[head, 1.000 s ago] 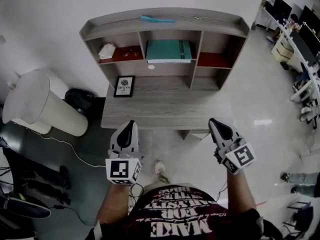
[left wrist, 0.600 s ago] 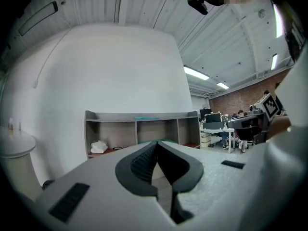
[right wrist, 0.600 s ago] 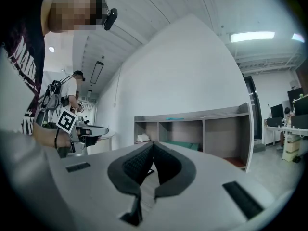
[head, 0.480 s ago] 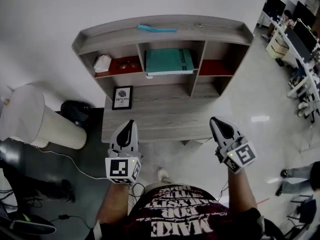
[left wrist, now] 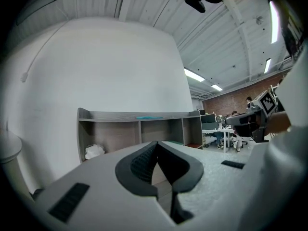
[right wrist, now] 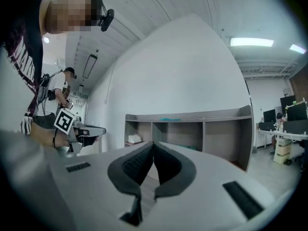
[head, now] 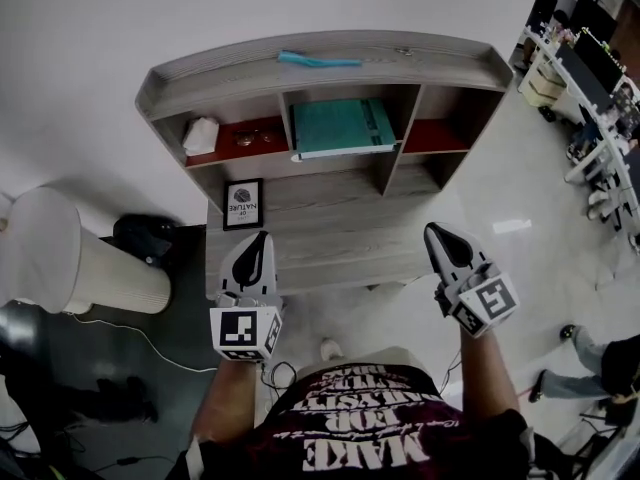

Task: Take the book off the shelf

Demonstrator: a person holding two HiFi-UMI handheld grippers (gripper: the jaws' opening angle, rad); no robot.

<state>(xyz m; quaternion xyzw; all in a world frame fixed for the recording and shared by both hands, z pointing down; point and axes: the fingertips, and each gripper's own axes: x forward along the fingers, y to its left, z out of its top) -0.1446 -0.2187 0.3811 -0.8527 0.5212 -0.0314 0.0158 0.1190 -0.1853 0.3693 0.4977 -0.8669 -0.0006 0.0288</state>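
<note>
A teal book [head: 342, 126] lies flat in the middle compartment of the grey wooden shelf unit [head: 330, 73] on a desk [head: 330, 230]. My left gripper [head: 261, 236] hovers over the desk's front left edge, well short of the book, shut and empty. My right gripper [head: 434, 229] hangs off the desk's front right corner, also shut with nothing in it. In the left gripper view the left gripper's [left wrist: 157, 142] tips meet, with the shelf unit [left wrist: 139, 129] ahead. The right gripper's [right wrist: 153, 143] tips also touch in its own view, and a sliver of the book [right wrist: 191, 148] shows beyond them.
A thin teal object [head: 318, 60] lies on the shelf top. A white crumpled thing [head: 201, 135] sits in the left compartment, a framed picture [head: 244, 203] below it. A white cylindrical bin [head: 70, 258] and black bag [head: 145, 236] stand left; office desks [head: 600, 78] right.
Both grippers have moved forward toward the desk, which now lies closer beneath them. Their jaws stayed shut.
</note>
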